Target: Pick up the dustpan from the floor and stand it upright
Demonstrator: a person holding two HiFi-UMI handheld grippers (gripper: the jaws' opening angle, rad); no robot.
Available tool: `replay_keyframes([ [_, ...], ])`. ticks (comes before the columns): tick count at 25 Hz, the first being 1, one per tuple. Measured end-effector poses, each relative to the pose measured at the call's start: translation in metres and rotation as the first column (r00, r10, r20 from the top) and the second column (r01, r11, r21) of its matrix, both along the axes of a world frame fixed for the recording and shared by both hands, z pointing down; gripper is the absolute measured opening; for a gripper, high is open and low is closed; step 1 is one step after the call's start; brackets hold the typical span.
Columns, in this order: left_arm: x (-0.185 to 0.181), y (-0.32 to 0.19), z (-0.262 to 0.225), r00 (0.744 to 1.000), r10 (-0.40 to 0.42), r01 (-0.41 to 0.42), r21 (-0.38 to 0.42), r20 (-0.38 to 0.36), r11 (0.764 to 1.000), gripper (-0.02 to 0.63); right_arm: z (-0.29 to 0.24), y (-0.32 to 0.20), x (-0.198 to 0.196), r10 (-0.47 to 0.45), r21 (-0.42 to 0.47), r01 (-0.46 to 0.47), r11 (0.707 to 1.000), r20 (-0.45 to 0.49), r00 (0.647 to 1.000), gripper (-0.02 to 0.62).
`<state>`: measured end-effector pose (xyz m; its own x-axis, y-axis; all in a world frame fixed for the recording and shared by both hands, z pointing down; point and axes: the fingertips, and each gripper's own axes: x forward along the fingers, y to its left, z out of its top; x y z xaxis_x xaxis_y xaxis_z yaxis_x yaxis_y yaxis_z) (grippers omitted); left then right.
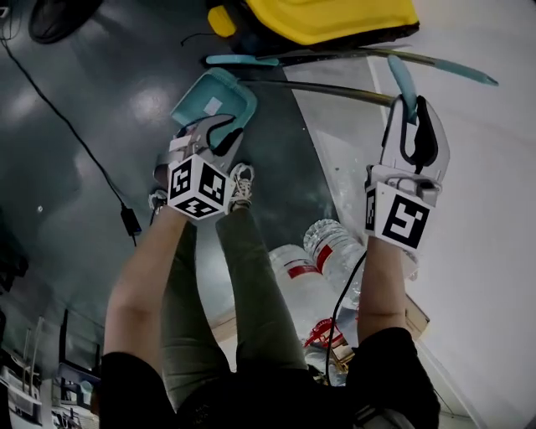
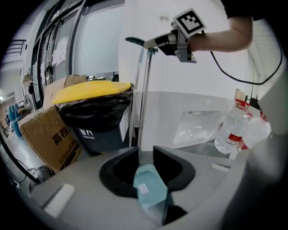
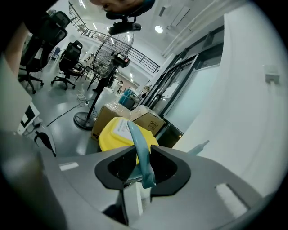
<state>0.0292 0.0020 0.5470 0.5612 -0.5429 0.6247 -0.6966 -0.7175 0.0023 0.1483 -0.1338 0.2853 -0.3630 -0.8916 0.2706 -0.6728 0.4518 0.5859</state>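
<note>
The dustpan hangs off the floor between my two grippers. Its teal pan [image 1: 213,102] is clamped in my left gripper [image 1: 219,127], and in the left gripper view the pan [image 2: 149,187] fills the gap between the jaws [image 2: 145,155]. A thin metal pole [image 2: 144,99] rises from the pan to the teal handle [image 1: 402,77]. My right gripper [image 1: 414,102] is shut on that handle. The handle [image 3: 140,148] passes between the right jaws [image 3: 143,153], curving up past them.
A dark bin with a yellow lid [image 1: 327,18] stands just ahead, with cardboard boxes [image 2: 47,134] beside it. A second teal-handled tool [image 1: 444,65] leans by the white wall. Water bottles [image 1: 322,251] lie near my feet, a cable [image 1: 75,138] crosses the floor, and a fan [image 3: 108,54] stands further off.
</note>
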Motion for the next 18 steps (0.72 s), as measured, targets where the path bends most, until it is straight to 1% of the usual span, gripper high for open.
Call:
replay_keyframes([
  [4, 0.004, -0.007, -0.038, 0.999, -0.012, 0.013, 0.028, -0.030, 1.000, 0.132, -0.004, 0.004, 0.003, -0.021, 0.009, 0.022, 1.000, -0.089, 0.996, 0.092],
  [7, 0.002, -0.007, -0.057, 0.999, -0.017, 0.019, 0.048, -0.045, 0.999, 0.132, -0.003, 0.008, 0.013, 0.016, 0.002, -0.016, 1.000, -0.137, 0.990, 0.092],
  [10, 0.001, -0.005, -0.072, 0.998, -0.017, 0.020, 0.063, -0.055, 0.998, 0.132, -0.005, 0.008, 0.029, 0.079, -0.003, -0.081, 0.997, -0.134, 0.988, 0.092],
  [14, 0.003, -0.004, -0.085, 0.997, -0.017, 0.021, 0.058, -0.070, 0.998, 0.132, -0.008, 0.011, 0.051, 0.139, -0.001, -0.140, 0.990, -0.135, 0.981, 0.092],
  [18, 0.010, 0.000, -0.091, 0.997, 0.008, -0.004, 0.048, -0.071, 0.999, 0.132, -0.008, 0.019, 0.079, 0.210, -0.003, -0.212, 0.977, -0.124, 0.970, 0.092],
])
